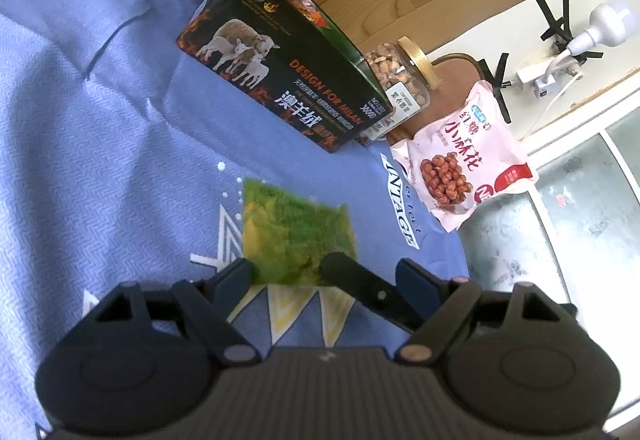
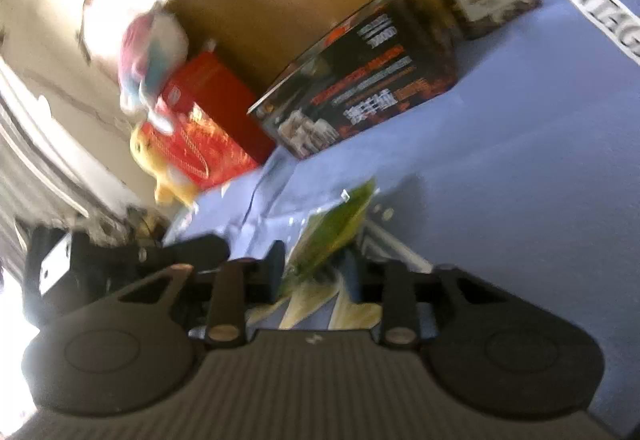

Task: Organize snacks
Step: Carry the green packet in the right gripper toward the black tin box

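Observation:
A green snack packet [image 1: 296, 228] lies on the blue cloth [image 1: 100, 119], just ahead of my left gripper [image 1: 324, 276], whose jaws stand wide apart and hold nothing. One black finger of my right gripper [image 1: 352, 276] lies across the packet's near corner. The right wrist view is blurred. There the green packet [image 2: 336, 228] tilts up on edge between the fingers of my right gripper [image 2: 324, 268], which stand a little apart with a gap beside the thin packet. My left gripper's finger [image 2: 192, 250] shows at the left.
A black box with sheep on it [image 1: 280, 79] stands behind the packet, a nut jar with a gold lid [image 1: 400, 75] beside it. A pink snack bag [image 1: 464, 159] lies at the cloth's right edge. A red box [image 2: 212, 119] and plush toys [image 2: 152, 51] sit at the far left.

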Tool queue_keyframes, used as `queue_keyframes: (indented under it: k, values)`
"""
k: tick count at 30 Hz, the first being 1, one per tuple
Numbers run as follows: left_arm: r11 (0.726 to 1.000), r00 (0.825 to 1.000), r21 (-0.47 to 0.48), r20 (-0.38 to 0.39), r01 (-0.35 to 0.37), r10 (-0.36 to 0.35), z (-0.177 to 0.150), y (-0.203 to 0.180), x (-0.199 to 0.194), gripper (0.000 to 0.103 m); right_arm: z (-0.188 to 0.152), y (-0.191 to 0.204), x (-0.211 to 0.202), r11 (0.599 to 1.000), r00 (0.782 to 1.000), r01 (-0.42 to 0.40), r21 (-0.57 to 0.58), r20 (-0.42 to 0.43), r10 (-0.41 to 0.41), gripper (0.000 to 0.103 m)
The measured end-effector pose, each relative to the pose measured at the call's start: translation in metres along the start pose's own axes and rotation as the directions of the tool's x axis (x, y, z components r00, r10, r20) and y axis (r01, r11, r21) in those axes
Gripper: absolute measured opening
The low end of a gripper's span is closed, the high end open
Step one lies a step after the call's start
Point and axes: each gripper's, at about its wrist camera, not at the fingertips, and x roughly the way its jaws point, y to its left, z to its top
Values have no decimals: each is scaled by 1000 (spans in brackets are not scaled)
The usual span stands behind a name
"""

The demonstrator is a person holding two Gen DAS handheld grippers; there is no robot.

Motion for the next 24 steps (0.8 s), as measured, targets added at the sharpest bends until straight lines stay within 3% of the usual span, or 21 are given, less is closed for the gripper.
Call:
queue_keyframes:
  k: [2, 6, 12, 16, 19, 21, 24]
  values:
    - [1000, 1000, -1, 0, 4, -4, -1, 0, -1, 82, -1, 1, -2, 1000, 1000, 5, -11, 21, -5, 18]
    - [999, 999, -20, 4, 35, -35, -1, 3, -5, 86, 5, -23, -9, 988, 998, -51, 144, 52, 44, 15]
    - [987, 990, -87, 33, 136, -134, 3, 8, -14, 89, 3, -66, -18, 880, 970, -240, 411, 125, 206, 15]
    - [986, 986, -48, 38, 162, -160, 6, -5, -16, 87, 0, -68, -15, 825, 942, -335, 455, 137, 307, 15]
    - [988, 988, -23, 35, 151, -150, 9, -13, -12, 71, 3, -60, -22, 814, 923, -384, 435, 159, 350, 15]
    - [989, 989, -9, 26, 149, -149, 14, -17, -10, 51, 9, -55, -24, 818, 923, -384, 428, 160, 350, 15]
    - [990, 990, 33, 24, 140, -141, 28, -30, -6, 45, 23, -45, -25, 843, 930, -367, 394, 145, 337, 15]
